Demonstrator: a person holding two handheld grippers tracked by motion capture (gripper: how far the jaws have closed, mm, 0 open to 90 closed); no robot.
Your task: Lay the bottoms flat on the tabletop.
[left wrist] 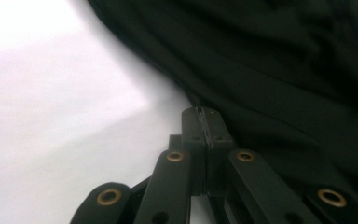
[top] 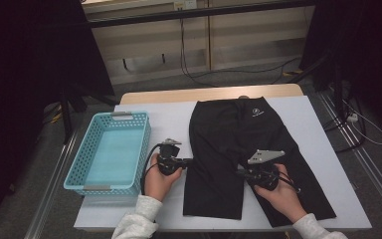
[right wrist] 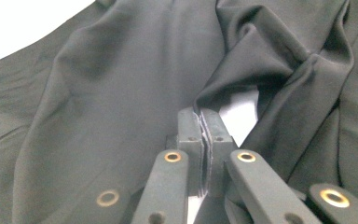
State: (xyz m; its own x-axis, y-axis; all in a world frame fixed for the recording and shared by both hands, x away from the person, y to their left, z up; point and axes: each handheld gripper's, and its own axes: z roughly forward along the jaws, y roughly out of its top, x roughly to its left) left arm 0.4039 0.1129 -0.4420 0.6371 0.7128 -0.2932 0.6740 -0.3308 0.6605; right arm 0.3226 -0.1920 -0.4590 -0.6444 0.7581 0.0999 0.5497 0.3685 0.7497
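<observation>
1. A pair of black shorts (top: pixel 238 149) lies flat on the counter (top: pixel 318 164), waistband at the far edge, the two legs spreading toward the person. The cloth is thin, smooth and matte, with a small white logo near the waist.
2. The counter's top is a pale, plain sheet, with a light wooden edge showing at the far side.
3. The left tongs (top: pixel 188 161) sit at the outer hem of the shorts' left leg. In the left gripper view the black jaws are clenched together with a sliver of the dark hem pinched between the pads.
4. The right tongs (top: pixel 239 172) sit at the inner edge of the right leg, near the crotch. In the right gripper view the jaws are clenched on a thin fold of fabric, and the cloth puckers into soft ridges around them, with a patch of pale counter showing through a gap.
5. A turquoise plastic basket (top: pixel 79 174), rectangular with perforated walls, stands on the counter just left of the left hand (top: pixel 159 181), well apart from the shorts.
</observation>
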